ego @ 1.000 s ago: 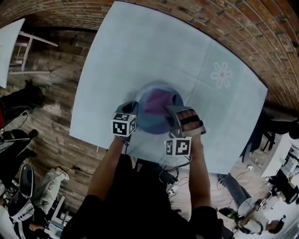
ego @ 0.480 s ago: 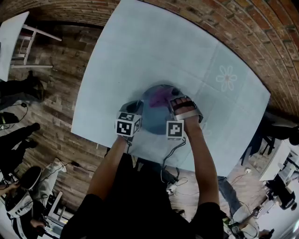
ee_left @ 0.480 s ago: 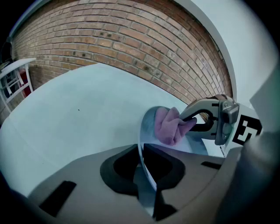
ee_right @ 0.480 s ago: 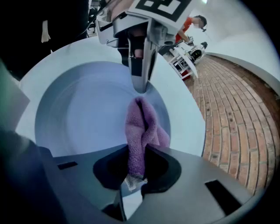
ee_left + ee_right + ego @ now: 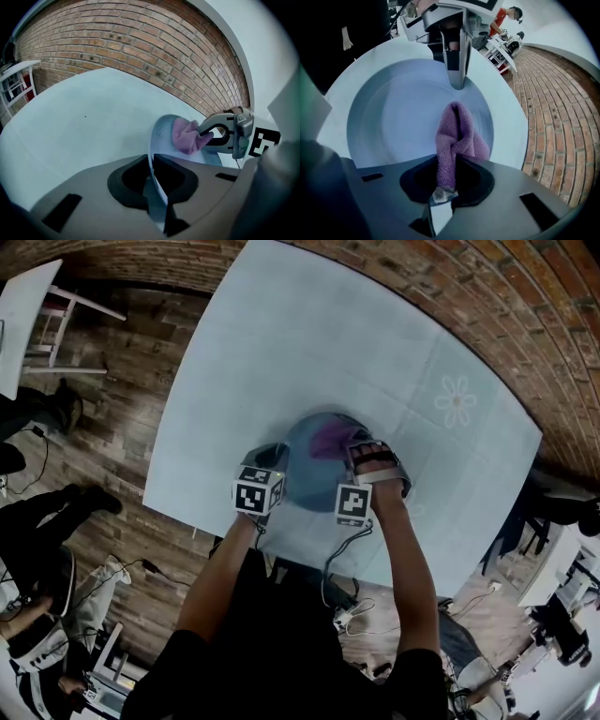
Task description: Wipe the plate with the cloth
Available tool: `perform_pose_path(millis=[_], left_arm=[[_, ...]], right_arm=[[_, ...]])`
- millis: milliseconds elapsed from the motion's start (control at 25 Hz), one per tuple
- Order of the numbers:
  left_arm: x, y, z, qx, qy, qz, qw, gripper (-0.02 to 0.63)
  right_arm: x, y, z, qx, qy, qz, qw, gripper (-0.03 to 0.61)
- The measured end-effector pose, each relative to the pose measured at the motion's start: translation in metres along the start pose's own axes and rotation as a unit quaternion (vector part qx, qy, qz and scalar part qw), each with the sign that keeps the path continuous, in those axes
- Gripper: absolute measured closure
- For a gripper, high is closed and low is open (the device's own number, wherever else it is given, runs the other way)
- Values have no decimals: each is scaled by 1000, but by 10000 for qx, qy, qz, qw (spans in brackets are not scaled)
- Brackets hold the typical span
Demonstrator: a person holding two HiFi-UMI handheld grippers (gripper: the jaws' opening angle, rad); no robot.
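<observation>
A pale blue plate [image 5: 305, 479] is tilted above the light table [image 5: 281, 334], near its front edge. My left gripper [image 5: 272, 461] is shut on the plate's left rim [image 5: 156, 154], which runs as a thin edge between its jaws. My right gripper [image 5: 352, 450] is shut on a purple cloth [image 5: 327, 439]. The cloth [image 5: 457, 136] hangs folded from the jaws, and its end rests on the plate's inner face [image 5: 393, 112]. In the left gripper view the right gripper [image 5: 220, 134] presses the cloth [image 5: 185, 136] against the plate's far side. The left gripper [image 5: 457, 61] shows at the top rim in the right gripper view.
A flower motif [image 5: 457, 399] marks the table's right part. Brick paving [image 5: 525, 296] lies beyond the far edge, and wooden floor [image 5: 122, 427] to the left. A white chair [image 5: 37, 306] stands at the upper left. People's legs and cables show at the left and bottom edges.
My right gripper has come down with the cloth onto the plate and rolled a little. The left gripper and the plate have kept their place.
</observation>
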State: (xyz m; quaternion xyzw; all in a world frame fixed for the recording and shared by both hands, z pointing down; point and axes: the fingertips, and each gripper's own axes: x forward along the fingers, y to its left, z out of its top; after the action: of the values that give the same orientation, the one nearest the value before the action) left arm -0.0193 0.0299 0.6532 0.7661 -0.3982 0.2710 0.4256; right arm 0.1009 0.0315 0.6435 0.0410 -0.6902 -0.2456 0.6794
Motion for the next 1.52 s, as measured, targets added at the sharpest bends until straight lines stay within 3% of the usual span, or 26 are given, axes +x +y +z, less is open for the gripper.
perform_pose_path(millis=[440, 880, 1120, 1280, 1520], left_arm=[[0, 2, -1, -3, -20, 2, 10000, 555], [-1, 3, 0, -5, -47, 13, 10000, 555], [-1, 1, -1, -38, -59, 33, 10000, 555], [-2, 1, 0, -41, -46, 37, 10000, 555], [-1, 1, 1, -31, -54, 12, 10000, 555]], right_arm=[[-11, 45, -17, 555, 381, 492, 9965, 503], [-28, 89, -2, 1406, 589, 1555, 9760, 502], [-41, 110, 25, 1759, 290, 2251, 9579, 502], [-50, 111, 63, 2144, -282, 2629, 9403, 503], [-45, 100, 99, 2332, -563, 2631, 9345, 503]])
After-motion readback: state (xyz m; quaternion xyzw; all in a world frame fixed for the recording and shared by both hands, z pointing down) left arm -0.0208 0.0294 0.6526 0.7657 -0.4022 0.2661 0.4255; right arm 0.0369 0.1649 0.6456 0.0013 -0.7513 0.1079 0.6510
